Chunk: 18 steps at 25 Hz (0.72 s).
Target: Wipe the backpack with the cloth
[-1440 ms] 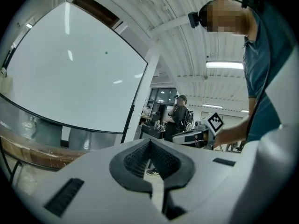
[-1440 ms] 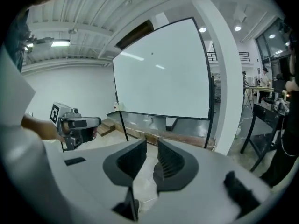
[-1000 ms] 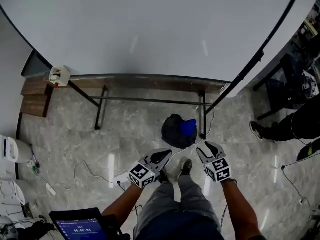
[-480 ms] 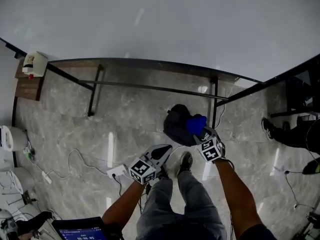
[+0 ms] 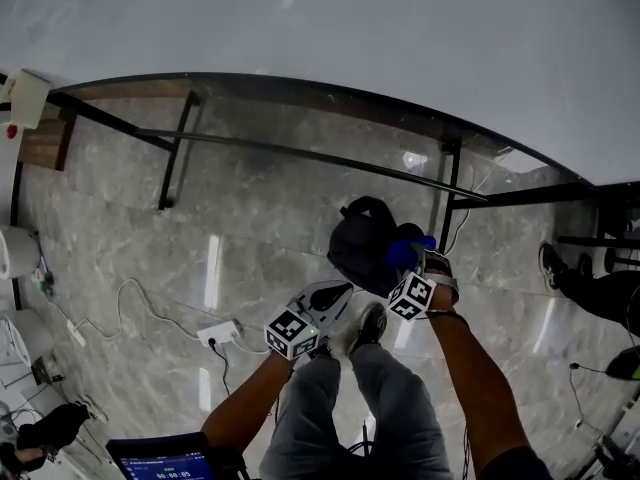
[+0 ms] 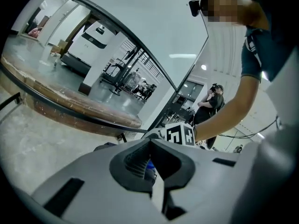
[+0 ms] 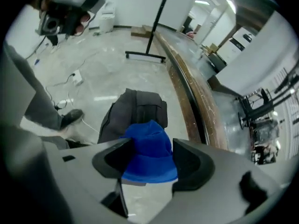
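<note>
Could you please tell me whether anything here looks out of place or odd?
The backpack lies slumped on the floor by the table leg, the blue cloth bunched against it. A power strip and loose cable trail across the floor near the person's shoes, a possible trip risk.

- One backpack [image 5: 362, 250], dark, on the floor.
- One cloth [image 5: 404, 256], blue.
- Two grippers: left gripper [image 5: 335, 291] and right gripper [image 7: 152, 146], with one marker cube on each.
- One table [image 5: 300, 18] with a white top.
- One white power strip [image 5: 218, 334] with one cable.
- One lit screen [image 5: 160, 460].
- One white box [image 5: 22, 96] at the table's corner.
</note>
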Each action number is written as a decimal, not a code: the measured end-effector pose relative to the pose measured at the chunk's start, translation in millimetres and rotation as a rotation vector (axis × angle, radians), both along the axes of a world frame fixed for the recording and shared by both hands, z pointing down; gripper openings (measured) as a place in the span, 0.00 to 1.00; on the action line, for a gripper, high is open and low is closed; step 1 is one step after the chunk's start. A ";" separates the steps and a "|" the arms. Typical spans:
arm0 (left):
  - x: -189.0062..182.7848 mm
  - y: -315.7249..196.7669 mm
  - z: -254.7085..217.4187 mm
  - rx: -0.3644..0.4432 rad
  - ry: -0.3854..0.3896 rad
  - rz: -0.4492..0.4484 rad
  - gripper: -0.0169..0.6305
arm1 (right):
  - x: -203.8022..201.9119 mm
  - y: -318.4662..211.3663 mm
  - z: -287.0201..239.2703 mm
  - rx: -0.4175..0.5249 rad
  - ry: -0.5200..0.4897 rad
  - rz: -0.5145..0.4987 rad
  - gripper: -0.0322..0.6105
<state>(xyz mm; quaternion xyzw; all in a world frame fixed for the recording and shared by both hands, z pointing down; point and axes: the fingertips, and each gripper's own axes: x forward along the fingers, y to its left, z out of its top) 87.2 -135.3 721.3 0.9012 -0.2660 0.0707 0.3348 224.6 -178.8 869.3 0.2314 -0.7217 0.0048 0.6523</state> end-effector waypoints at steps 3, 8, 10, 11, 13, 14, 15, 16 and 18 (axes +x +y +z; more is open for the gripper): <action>-0.7 -0.6 21.9 -0.023 0.006 -0.011 0.03 | -3.8 -2.2 17.7 0.025 0.044 -0.094 0.45; 2.2 -4.1 50.8 -0.031 0.005 -0.008 0.03 | -30.3 1.8 20.0 0.116 -0.008 -0.180 0.21; 0.9 -3.1 59.6 -0.038 0.001 -0.009 0.03 | -41.6 7.1 17.1 0.140 -0.047 -0.159 0.14; -1.1 -3.3 63.2 -0.040 -0.001 -0.012 0.03 | -47.5 7.6 15.6 0.150 -0.064 -0.142 0.13; -7.7 -4.3 68.4 -0.041 -0.006 -0.026 0.03 | -63.4 5.8 11.6 0.170 -0.099 -0.111 0.13; -12.2 -4.9 70.1 -0.041 -0.008 -0.037 0.03 | -75.0 4.7 10.0 0.179 -0.120 -0.108 0.13; -17.8 -5.9 71.5 -0.041 -0.010 -0.052 0.03 | -89.6 4.0 9.7 0.187 -0.143 -0.116 0.13; -24.7 -7.3 73.0 -0.040 -0.013 -0.071 0.03 | -106.8 4.1 11.5 0.189 -0.168 -0.136 0.13; -41.9 -11.6 76.2 -0.038 -0.023 -0.116 0.03 | -145.1 7.6 23.2 0.177 -0.210 -0.200 0.13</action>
